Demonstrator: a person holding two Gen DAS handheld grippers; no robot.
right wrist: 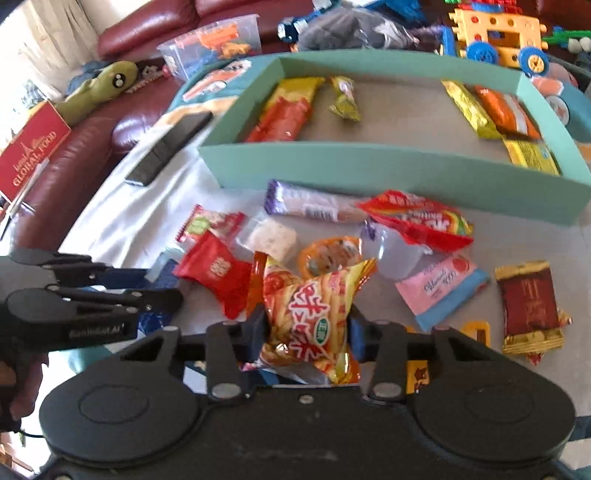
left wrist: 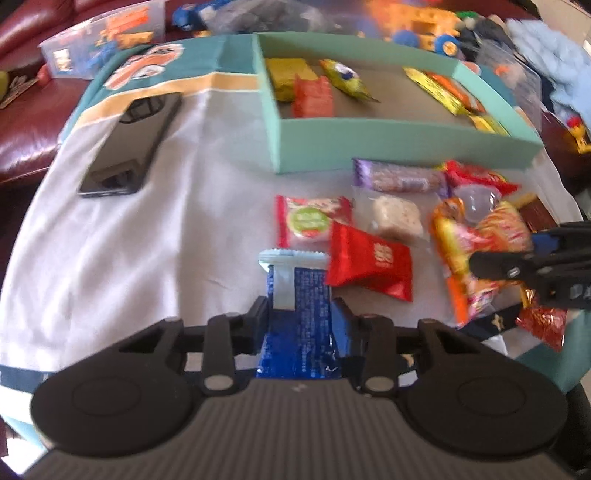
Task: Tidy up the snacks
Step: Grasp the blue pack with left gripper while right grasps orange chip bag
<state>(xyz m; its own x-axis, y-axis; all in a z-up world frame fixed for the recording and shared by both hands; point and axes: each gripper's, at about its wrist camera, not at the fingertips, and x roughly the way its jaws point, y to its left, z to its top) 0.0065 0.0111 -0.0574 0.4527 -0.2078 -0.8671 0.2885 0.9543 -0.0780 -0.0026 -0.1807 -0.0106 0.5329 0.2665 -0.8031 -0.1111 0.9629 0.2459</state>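
My left gripper [left wrist: 300,317] is shut on a blue snack packet [left wrist: 303,295] that lies on the white cloth, its pale blue end pointing away. My right gripper [right wrist: 306,328] is shut on a puffy yellow-and-red chip packet [right wrist: 310,295] in the loose pile. That pile holds a red packet [left wrist: 369,262], a purple bar [right wrist: 310,203], a pink-and-blue packet [right wrist: 439,288] and a dark red one [right wrist: 528,306]. Behind it stands the teal box [right wrist: 369,170] with several yellow, red and orange snacks inside. The right gripper [left wrist: 506,251] comes in from the right in the left wrist view.
A black phone [left wrist: 133,144] lies on the cloth at the left. A clear toy tub [right wrist: 214,44], a plastic toy vehicle [right wrist: 495,33] and a green plush [right wrist: 99,88] crowd the red sofa [right wrist: 74,177] behind and beside the cloth.
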